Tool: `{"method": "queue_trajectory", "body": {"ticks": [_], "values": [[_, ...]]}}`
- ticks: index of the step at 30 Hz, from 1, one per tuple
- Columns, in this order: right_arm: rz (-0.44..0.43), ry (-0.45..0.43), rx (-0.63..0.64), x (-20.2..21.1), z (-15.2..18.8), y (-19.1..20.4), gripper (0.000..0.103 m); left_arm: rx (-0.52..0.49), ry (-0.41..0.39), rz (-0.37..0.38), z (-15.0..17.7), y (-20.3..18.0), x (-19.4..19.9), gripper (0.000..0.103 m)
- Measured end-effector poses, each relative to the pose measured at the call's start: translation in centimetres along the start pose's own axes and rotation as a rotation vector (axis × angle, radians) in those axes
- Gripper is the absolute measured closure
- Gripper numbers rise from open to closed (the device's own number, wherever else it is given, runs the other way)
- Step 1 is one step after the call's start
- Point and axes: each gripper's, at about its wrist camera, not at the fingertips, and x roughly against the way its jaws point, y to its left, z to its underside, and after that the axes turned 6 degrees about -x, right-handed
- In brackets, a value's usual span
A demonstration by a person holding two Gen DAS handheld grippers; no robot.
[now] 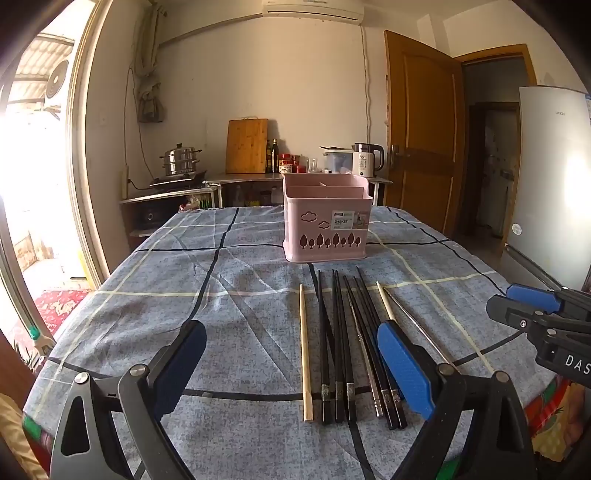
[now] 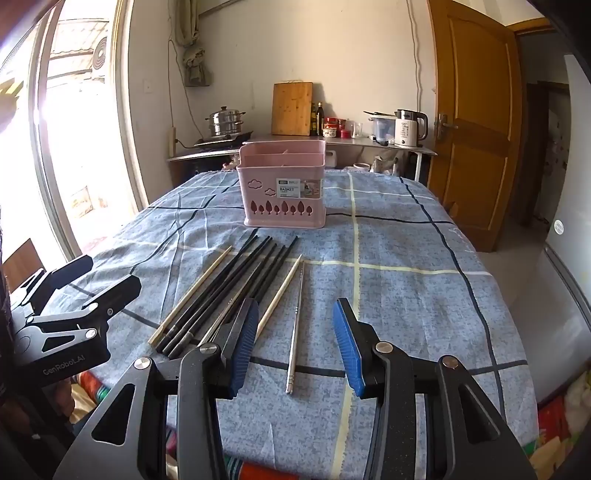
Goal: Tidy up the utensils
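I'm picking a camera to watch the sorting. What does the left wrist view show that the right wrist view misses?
Only the left wrist view: the air conditioner and the fridge front.
Only the right wrist view: the whole steel chopstick, lying between the open right tongs.
Both: the pink basket, the black chopsticks and the checked cloth.

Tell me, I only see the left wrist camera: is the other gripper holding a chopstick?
Observer: No. The right gripper is open and empty; the silver chopstick lies on the tablecloth, in line with the gap between its fingers.
Operator: My blue finger hides that stick's thick end. Where is it?
Observer: Flat on the cloth, apart from the other chopsticks.
Operator: What is written on my gripper's side?
Observer: The left gripper reads GenRobot.AI.
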Motion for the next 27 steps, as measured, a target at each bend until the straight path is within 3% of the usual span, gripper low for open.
{"method": "queue_trajectory", "body": {"ticks": [27], "values": [[0.004, -0.006, 0.001, 0.30, -0.47, -0.11, 0.060, -0.016, -0.010, 0.016, -0.28, -0.51, 0.50, 0.008]]}}
